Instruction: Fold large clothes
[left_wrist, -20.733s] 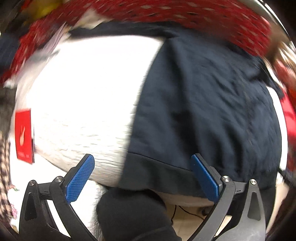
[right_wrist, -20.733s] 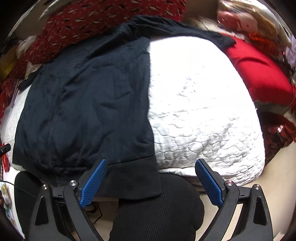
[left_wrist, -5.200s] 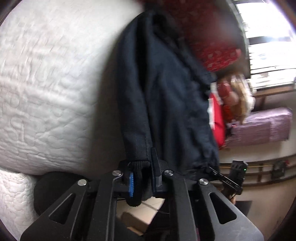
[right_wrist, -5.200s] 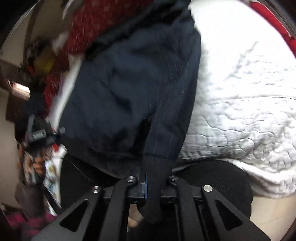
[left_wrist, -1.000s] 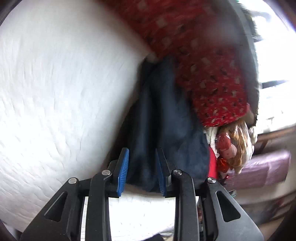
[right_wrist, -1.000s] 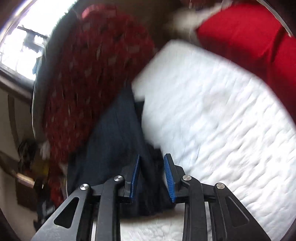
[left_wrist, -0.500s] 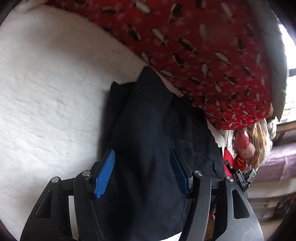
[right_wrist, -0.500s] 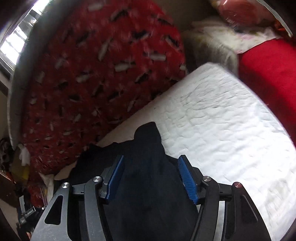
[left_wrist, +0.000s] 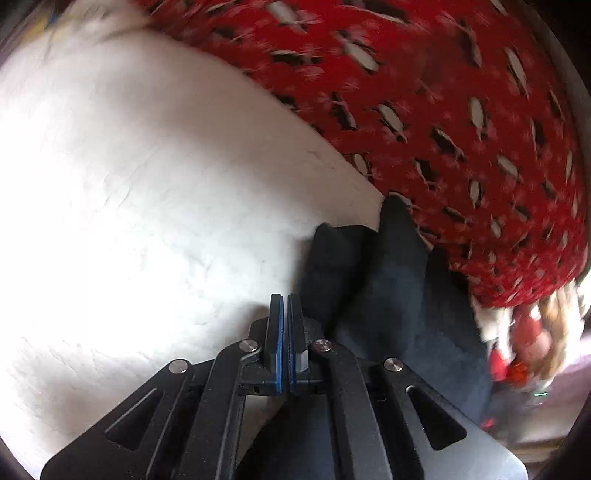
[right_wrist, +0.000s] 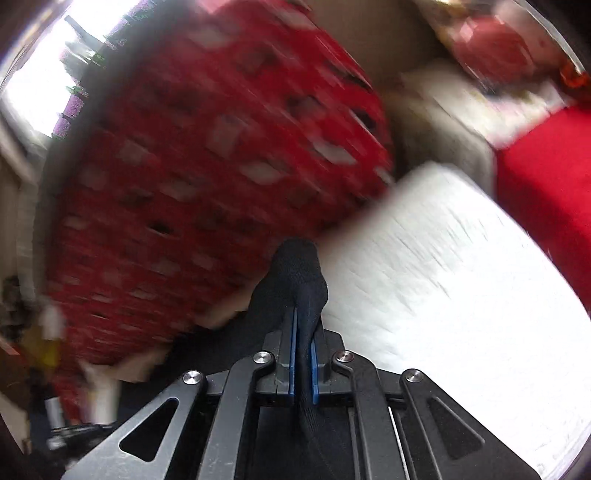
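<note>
A dark navy garment (left_wrist: 391, 295) lies bunched on the white quilted bed (left_wrist: 147, 206), against a red patterned blanket. My left gripper (left_wrist: 285, 306) is shut with nothing visible between its blue pads, just left of the garment's edge. My right gripper (right_wrist: 303, 321) is shut on the garment's black ribbed cuff (right_wrist: 295, 273), which sticks out past the fingertips above the white bed (right_wrist: 461, 302). The rest of the garment is hidden below the right gripper.
A red blanket with a black and white pattern (left_wrist: 443, 110) is piled along the far side of the bed; it also shows blurred in the right wrist view (right_wrist: 207, 177). A plain red cushion (right_wrist: 546, 184) lies at the right. Clutter sits off the bed's corner (left_wrist: 528, 347).
Both grippers were open over the garment half a second ago and are now shut. The right one has closed on the cuff. The left one has shifted left to the garment's edge.
</note>
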